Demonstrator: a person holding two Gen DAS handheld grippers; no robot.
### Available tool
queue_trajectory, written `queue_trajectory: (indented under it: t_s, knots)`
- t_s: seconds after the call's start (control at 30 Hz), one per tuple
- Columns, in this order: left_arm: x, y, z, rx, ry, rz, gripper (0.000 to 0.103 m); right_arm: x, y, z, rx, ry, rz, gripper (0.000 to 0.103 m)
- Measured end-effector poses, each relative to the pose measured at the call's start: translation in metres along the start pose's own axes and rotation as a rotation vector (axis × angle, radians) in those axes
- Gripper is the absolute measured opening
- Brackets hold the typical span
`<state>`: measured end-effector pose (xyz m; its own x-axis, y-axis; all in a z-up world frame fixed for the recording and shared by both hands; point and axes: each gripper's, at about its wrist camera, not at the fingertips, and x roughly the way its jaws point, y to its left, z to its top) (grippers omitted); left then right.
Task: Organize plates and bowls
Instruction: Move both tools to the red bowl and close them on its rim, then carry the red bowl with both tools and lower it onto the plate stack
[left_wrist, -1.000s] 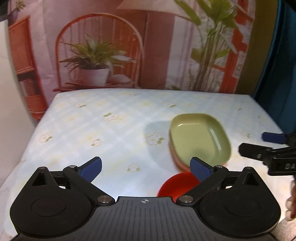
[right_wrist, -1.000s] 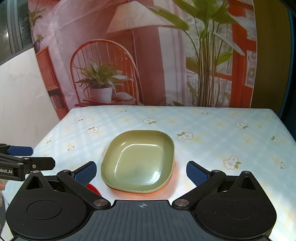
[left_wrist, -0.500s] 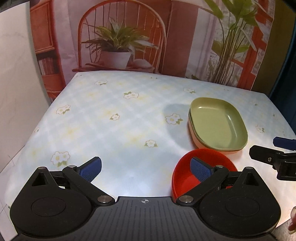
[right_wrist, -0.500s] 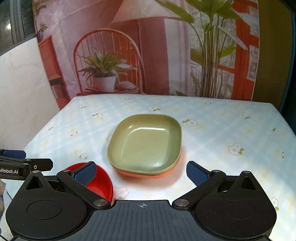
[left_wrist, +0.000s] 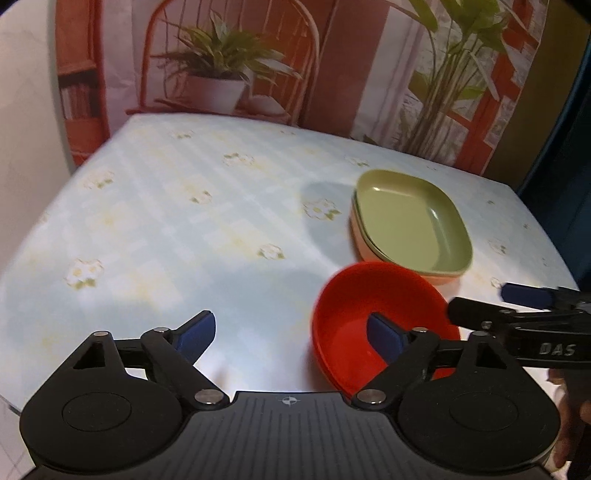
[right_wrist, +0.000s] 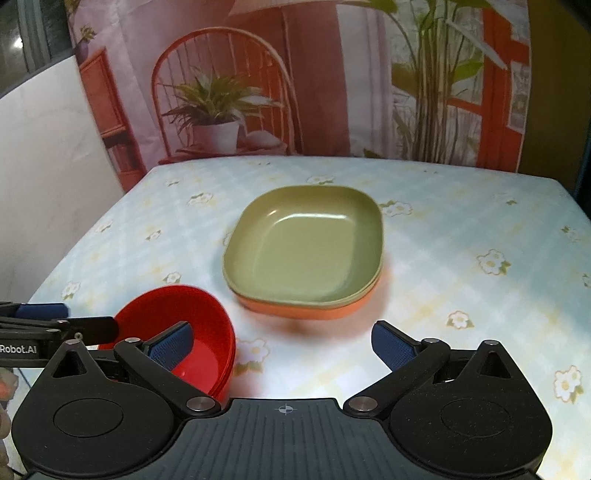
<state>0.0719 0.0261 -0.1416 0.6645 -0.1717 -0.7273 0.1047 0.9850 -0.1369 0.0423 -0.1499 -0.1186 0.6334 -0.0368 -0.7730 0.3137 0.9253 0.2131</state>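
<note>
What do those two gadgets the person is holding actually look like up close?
Both match. The left gripper and right gripper are matte black plastic, each with a ribbed base plate bearing a small crosshair mark, two round discs, silver pivot pins and angled link arms. The fingers end in dark blue textured pads. White lettering runs along their sides. No cables or sleeves show.

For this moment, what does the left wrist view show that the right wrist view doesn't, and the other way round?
Only the left wrist view: the right gripper from outside, entering from the right edge beside the red bowl, with part of a hand below it.

Only the right wrist view: the left gripper from outside, entering from the left edge, and the orange plate showing clearly under the green plate.

Both: the flowered tablecloth, the red bowl, the stacked plates, and each camera's own jaws open on nothing. The left jaws have just been closing a little.
</note>
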Motion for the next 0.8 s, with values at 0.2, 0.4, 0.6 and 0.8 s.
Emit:
queue_trajectory:
  t_s: [0.2, 0.4, 0.6, 0.8]
  knots:
    - [0.010, -0.002, -0.009, -0.020, 0.029, -0.054, 0.070, 0.011, 0.007, -0.006, -0.022, 0.041, 0.048, 0.075]
    - [0.019, -0.001, -0.016, -0.037, 0.067, -0.085, 0.044, 0.021, 0.009, -0.015, -0.006, 0.085, 0.095, 0.061]
    - [0.023, -0.004, -0.021, -0.024, 0.087, -0.101, 0.037, 0.025, 0.014, -0.020, -0.013, 0.101, 0.130, 0.054]
    - [0.020, -0.005, -0.021, -0.011, 0.079, -0.117, 0.029, 0.024, 0.015, -0.023, -0.014, 0.099, 0.163, 0.042]
